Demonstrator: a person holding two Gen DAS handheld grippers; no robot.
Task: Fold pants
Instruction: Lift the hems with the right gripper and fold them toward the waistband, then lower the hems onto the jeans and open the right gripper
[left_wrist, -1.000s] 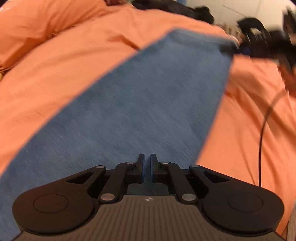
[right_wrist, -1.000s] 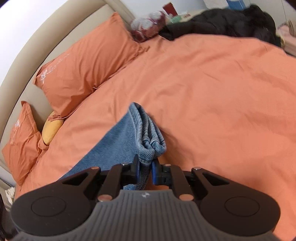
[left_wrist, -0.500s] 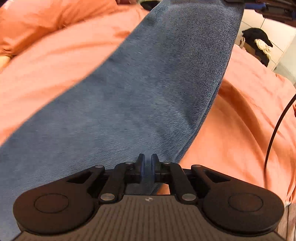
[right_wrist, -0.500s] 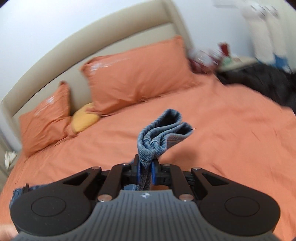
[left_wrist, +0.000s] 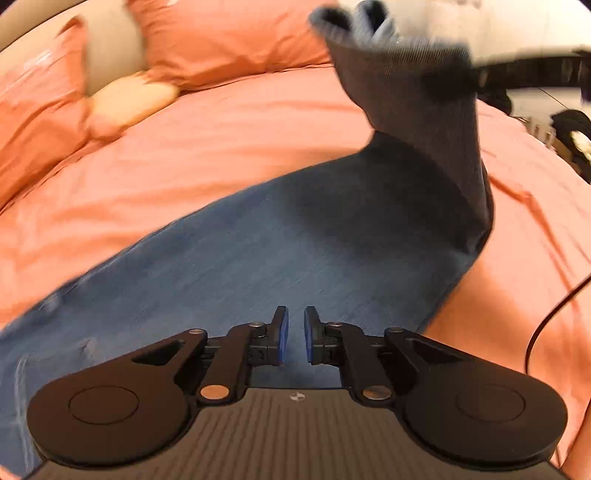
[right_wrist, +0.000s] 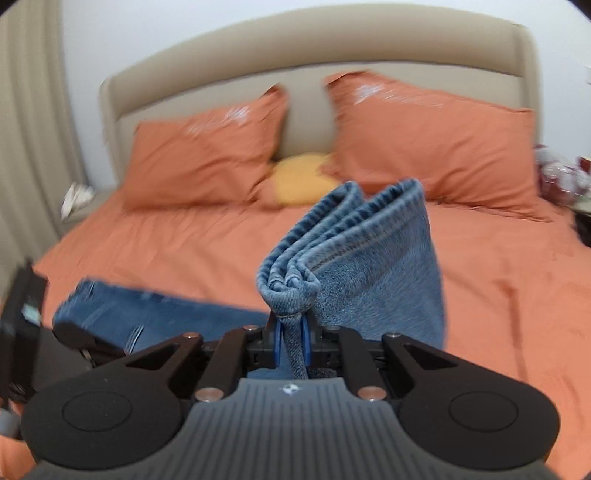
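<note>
Two tools in play, w/ different jobs. Right tool (right_wrist: 291, 341) was pinched tight on the bunched hem end of the jeans (right_wrist: 354, 266), blue pads squeezing the denim btwn them. Left tool (left_wrist: 296, 338) had its pads close together w/ a narrow gap, and I couldn't see any cloth caught in it; it hovered low over the flat part of the jeans (left_wrist: 280, 258), which lay across the orange bed (left_wrist: 221, 147).

Big change vs a sec ago: the hem end had been down near the duvet, then it came up and swung over. By this moment the right wrist cam faced the headboard (right_wrist: 314, 48) and both pillows (right_wrist: 207, 155), and the leg end stood raised above the bed. From the left cam that lifted end (left_wrist: 410, 92) rose steeply at the far right, motion-blurred, w/ the rest of the denim lying flat toward the waist.

My read: the lengthwise fold was mid-swing, hems heading toward the waistband. Nxt would be lowering the hem end square onto the flat half. Risk: stacked layers slipping apart in the pinch.
</note>
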